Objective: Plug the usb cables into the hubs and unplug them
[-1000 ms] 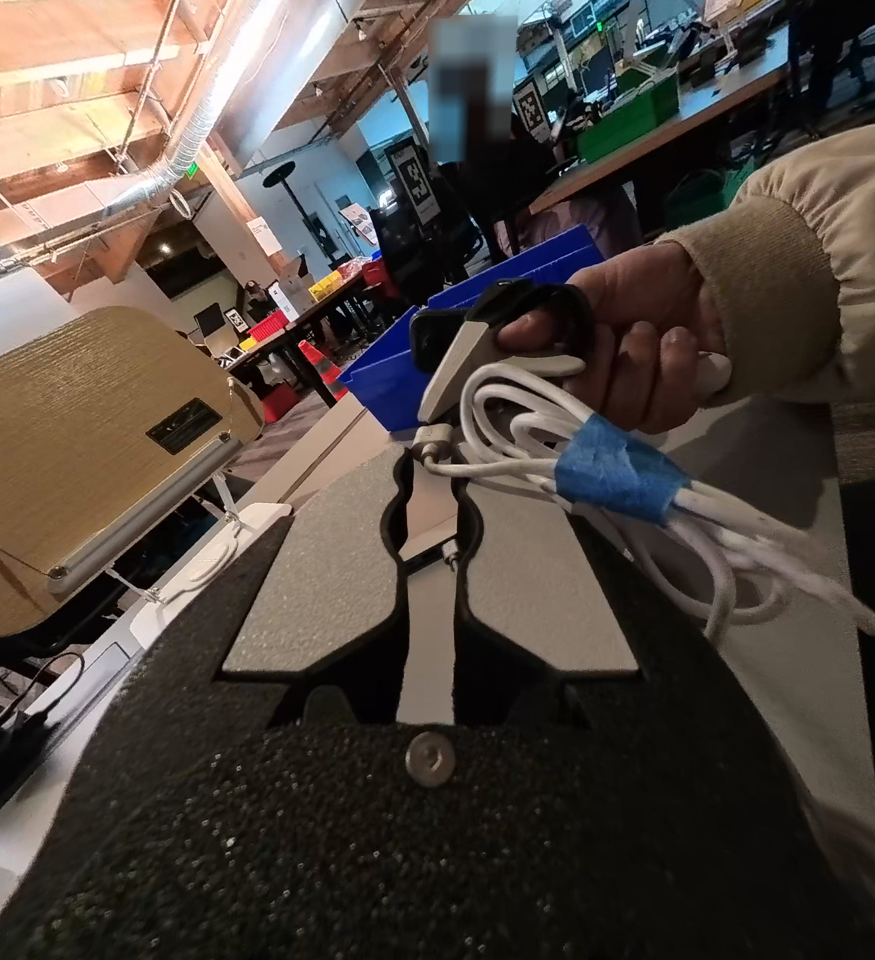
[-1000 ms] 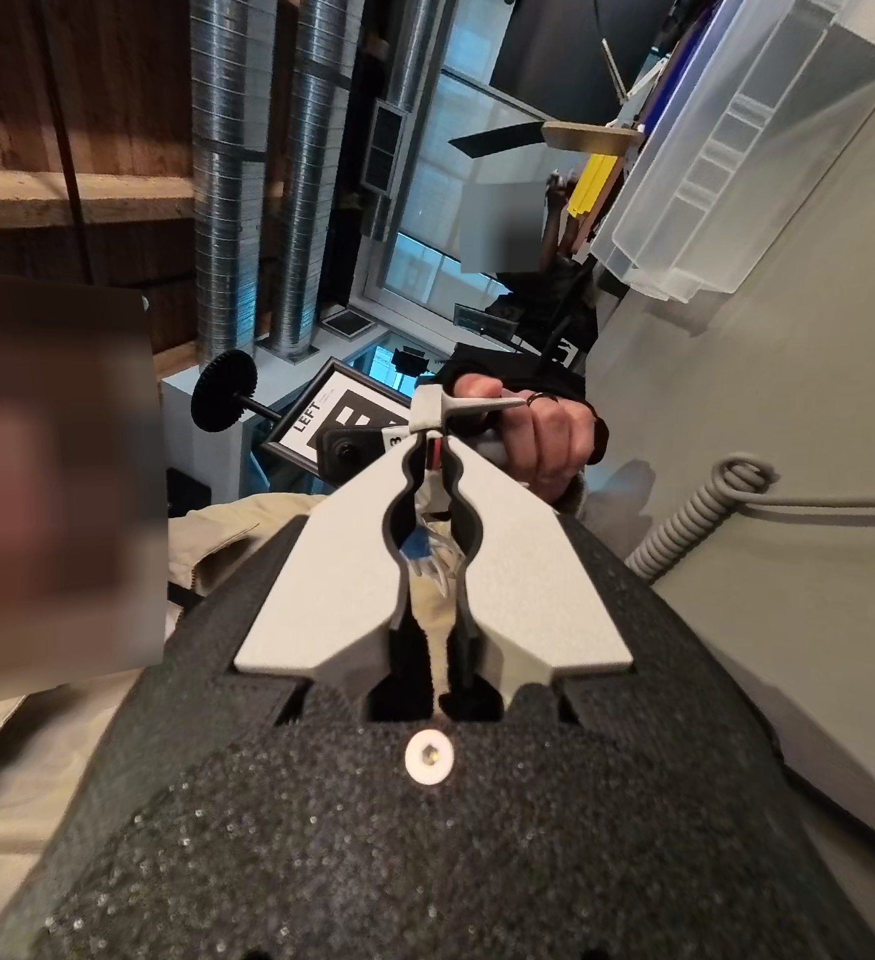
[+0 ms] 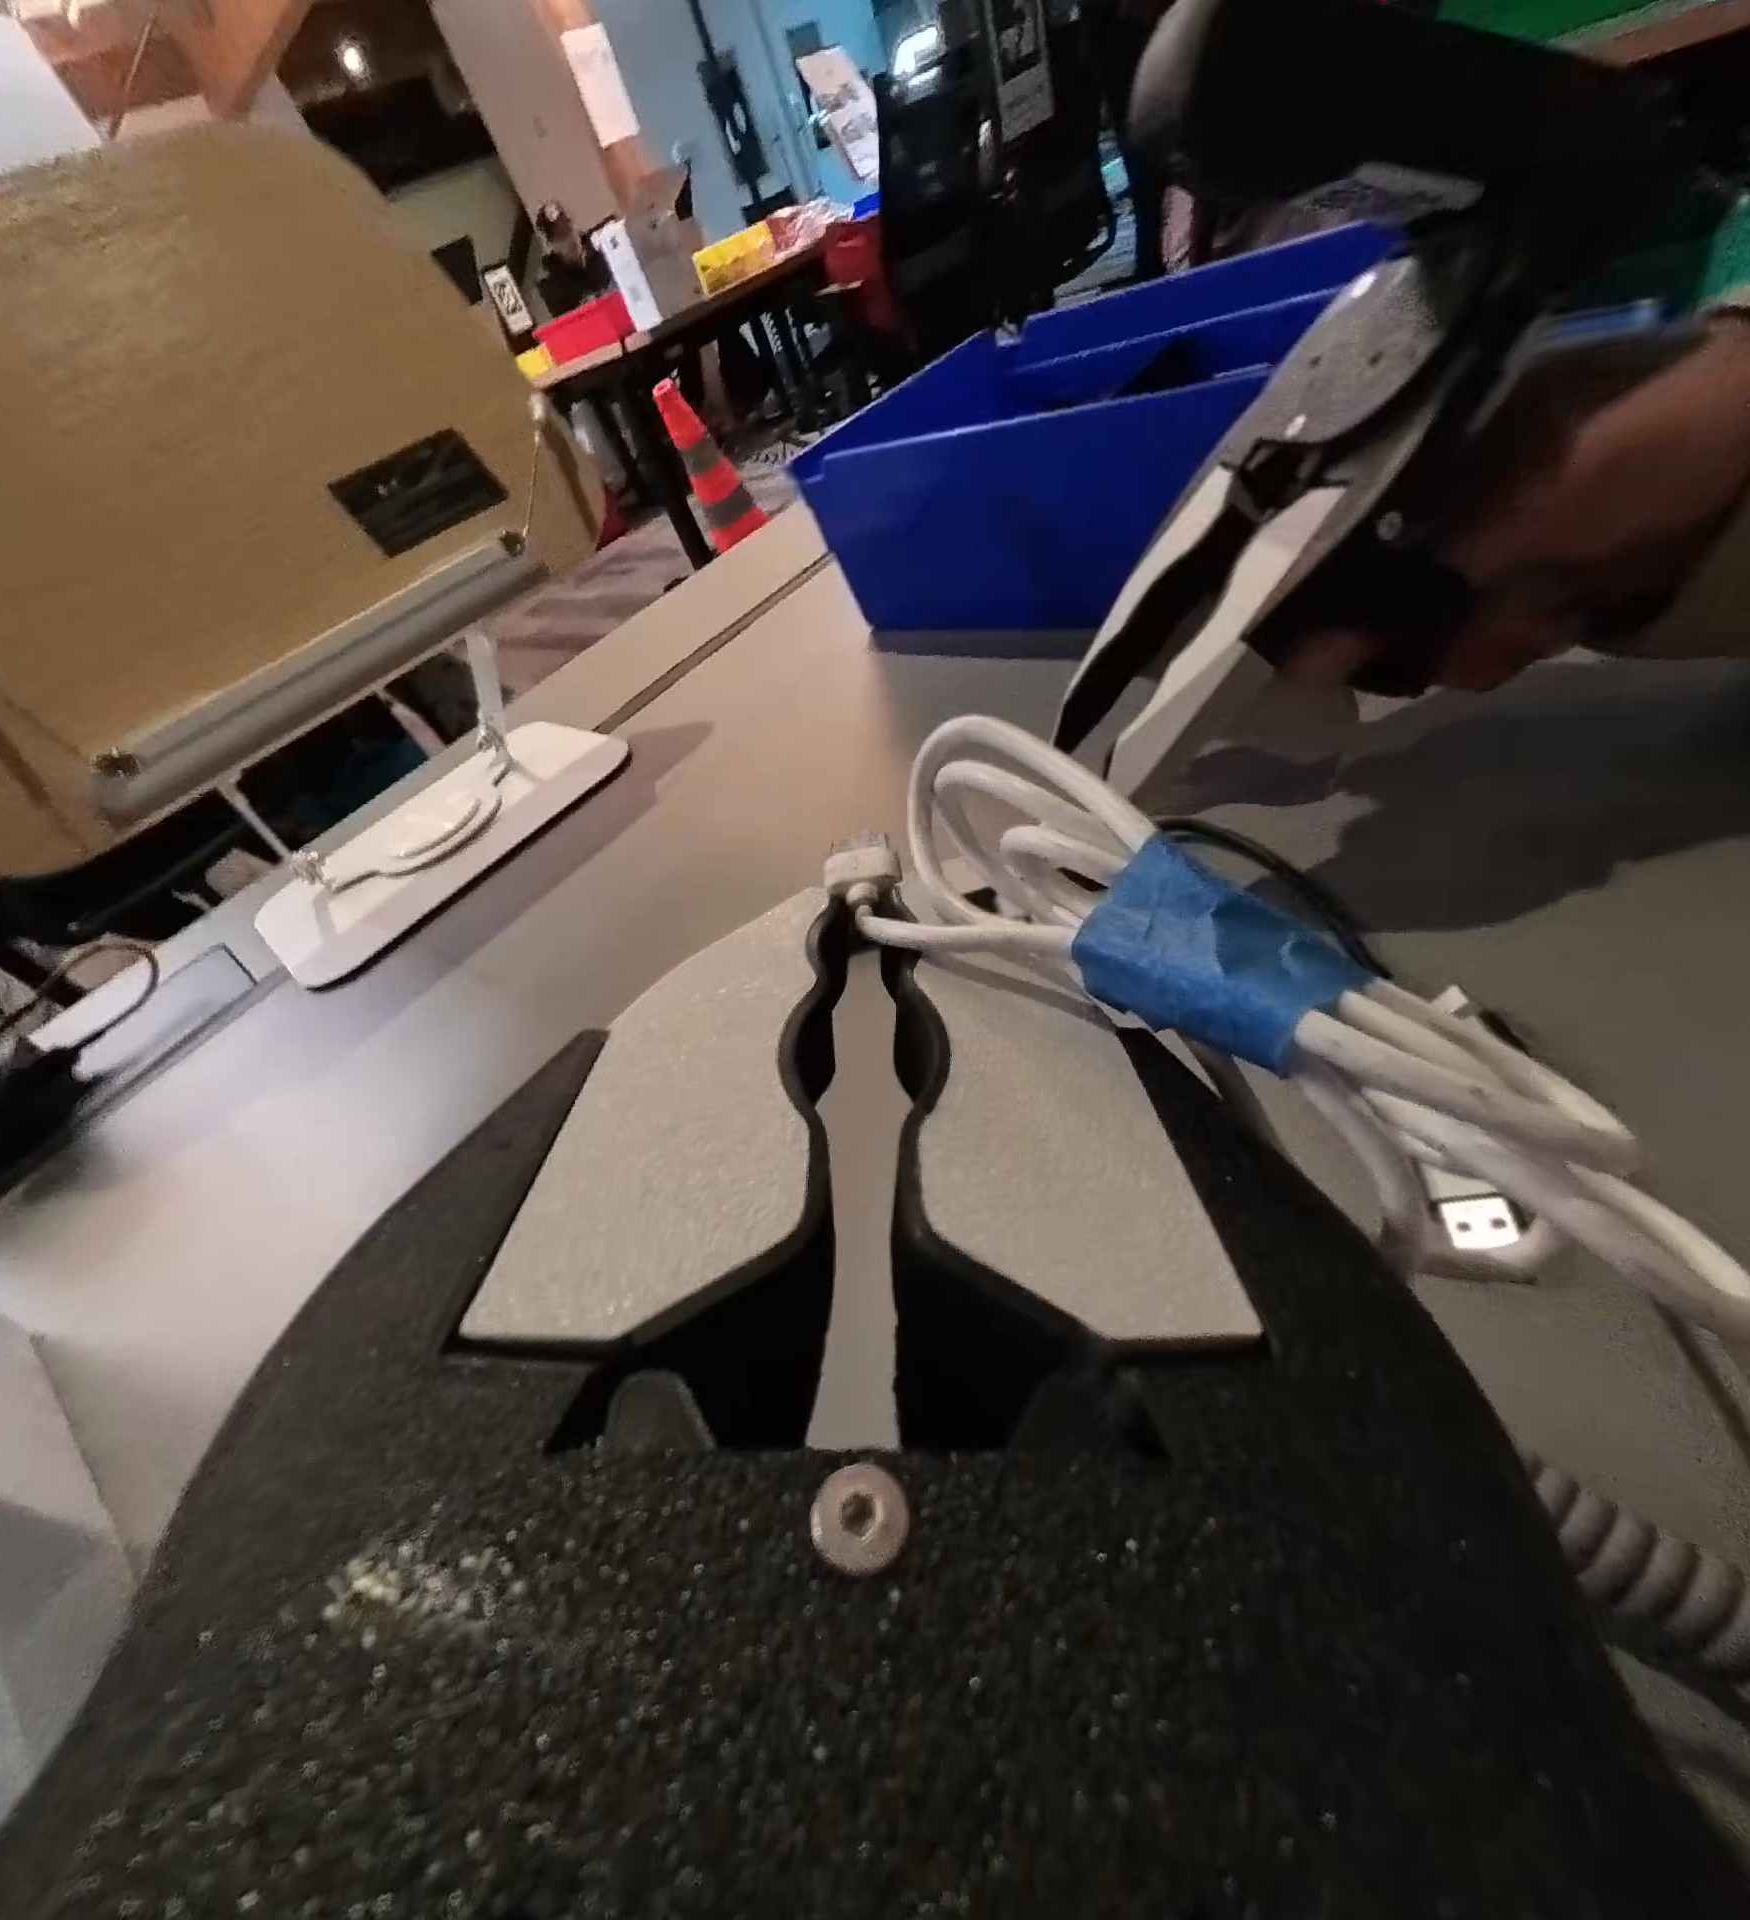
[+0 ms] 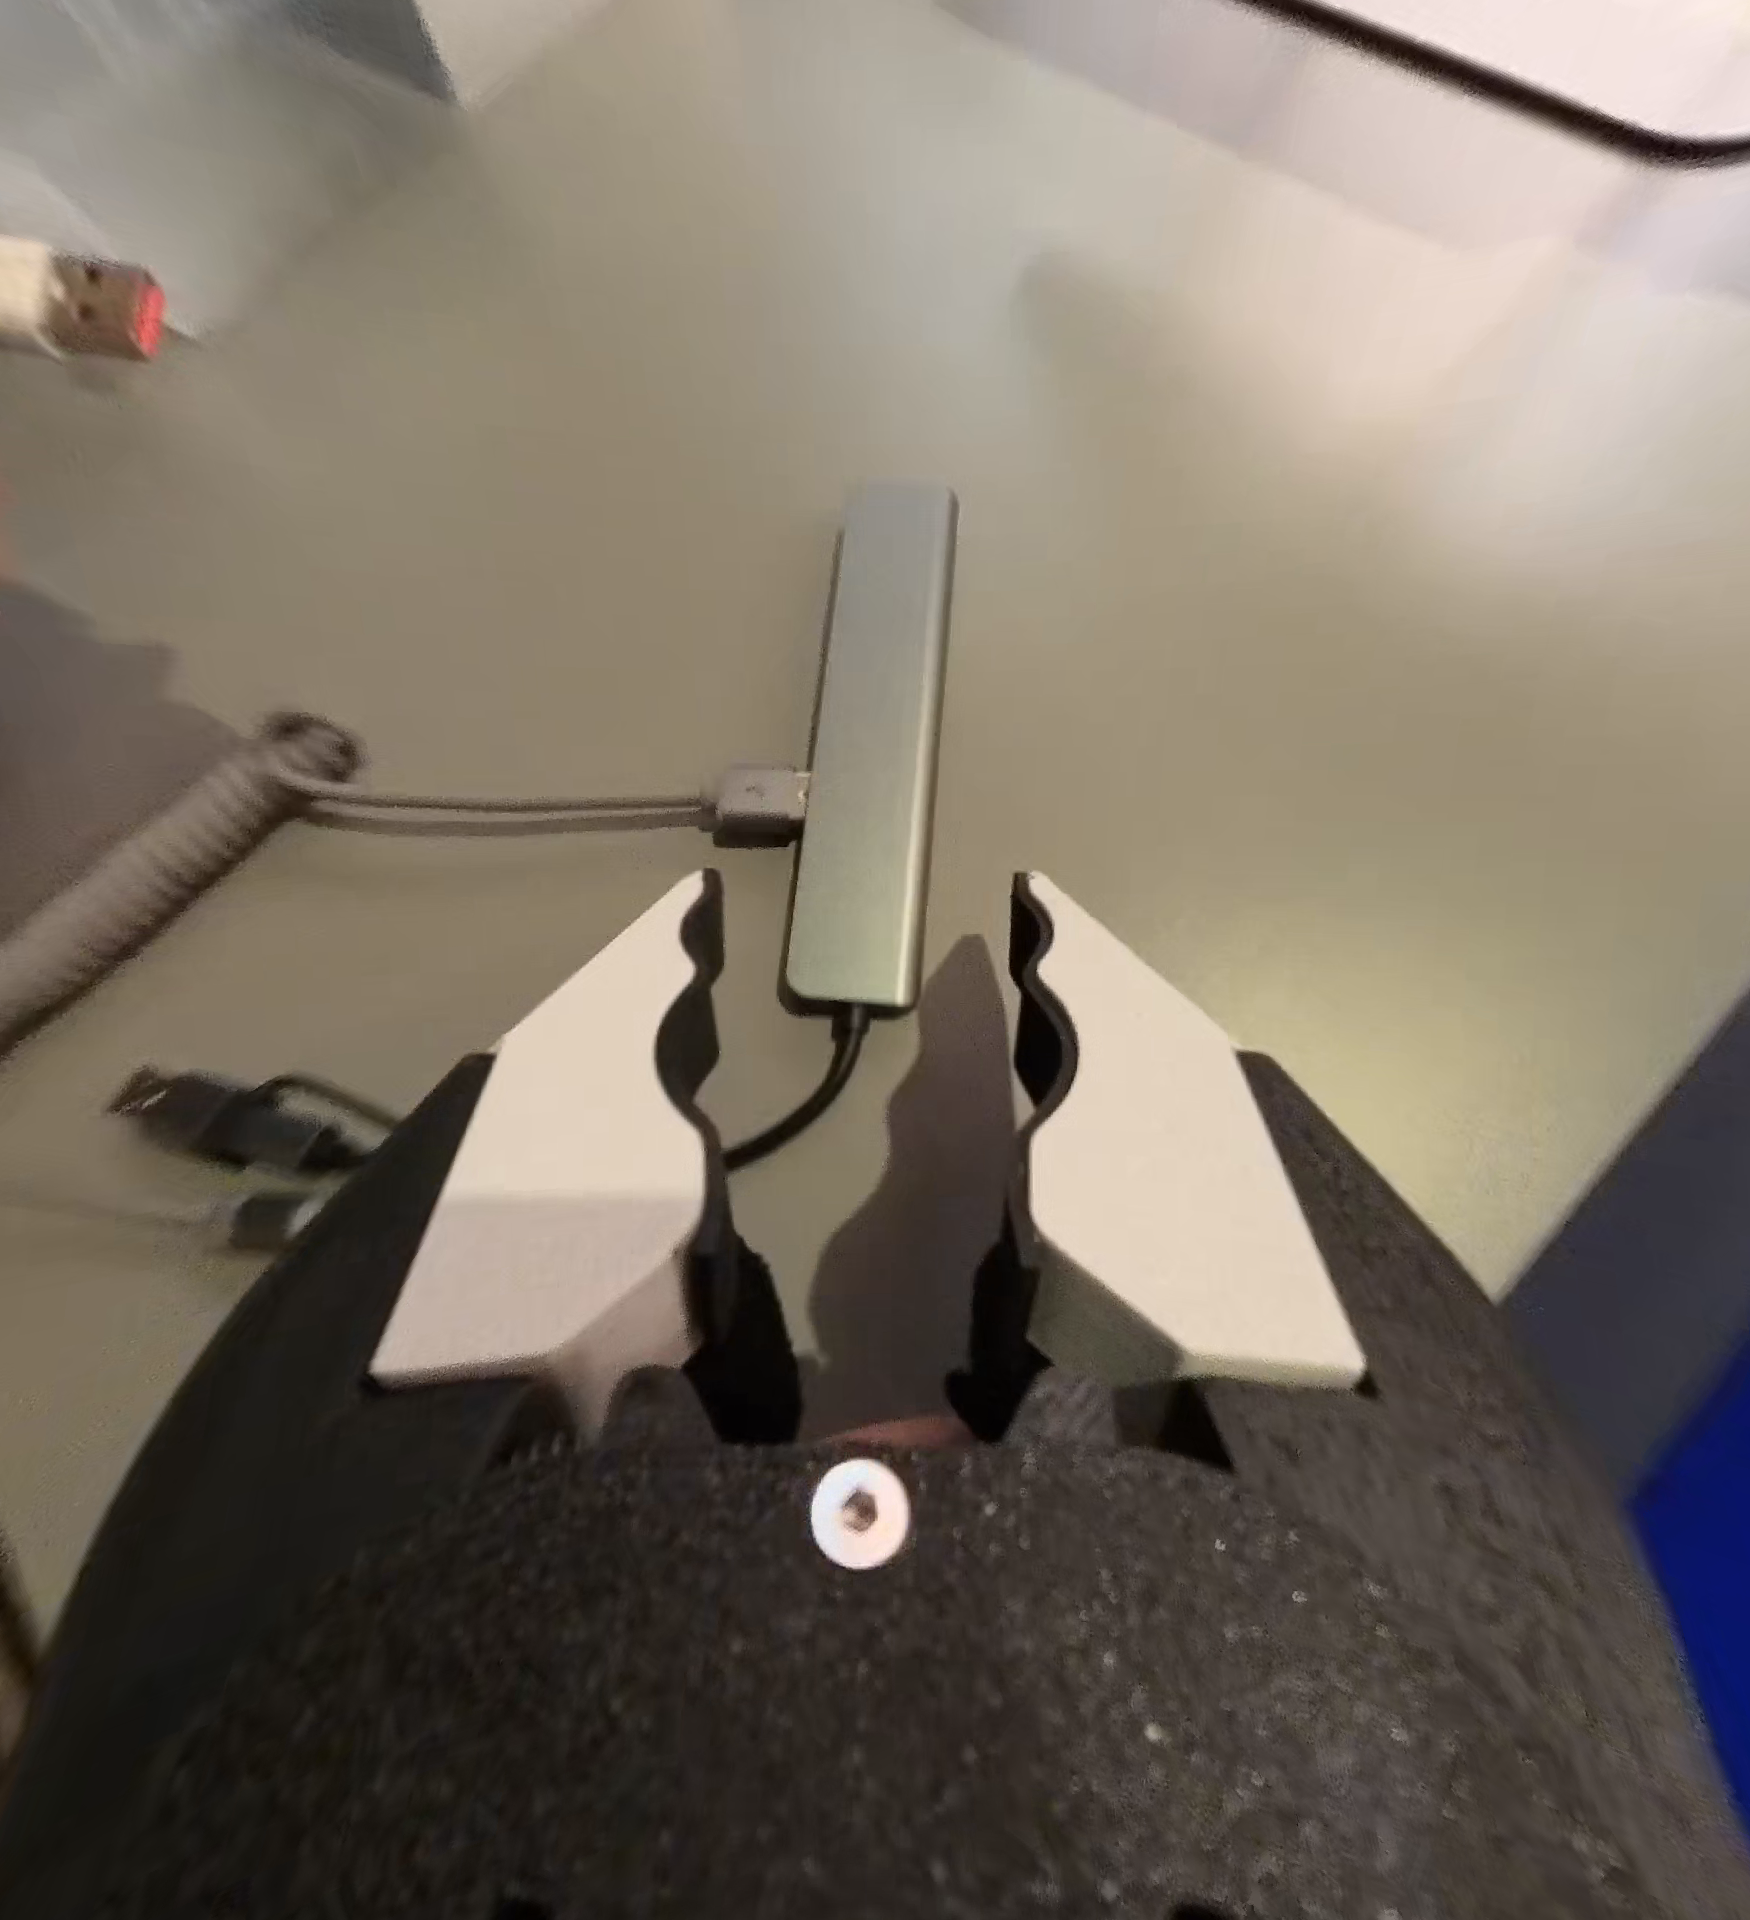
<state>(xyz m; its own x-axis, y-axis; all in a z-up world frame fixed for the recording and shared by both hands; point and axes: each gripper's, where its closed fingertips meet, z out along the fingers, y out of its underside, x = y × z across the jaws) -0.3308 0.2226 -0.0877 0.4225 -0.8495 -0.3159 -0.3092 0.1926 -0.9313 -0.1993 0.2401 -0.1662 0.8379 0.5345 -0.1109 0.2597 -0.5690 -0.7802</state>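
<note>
Grey metal hub (image 4: 876, 758) is lying lengthwise dead ahead of the gaping, empty right claw (image 4: 863, 891); a white cable (image 3: 964, 928) is being pinched by the left claw (image 3: 858, 920).

No writing could be made out. A dark plate (image 3: 416, 504) sat on the tan panel (image 3: 175, 416), and pale sheets (image 3: 601, 68) hung on a far pillar (both too blurred to read).
</note>
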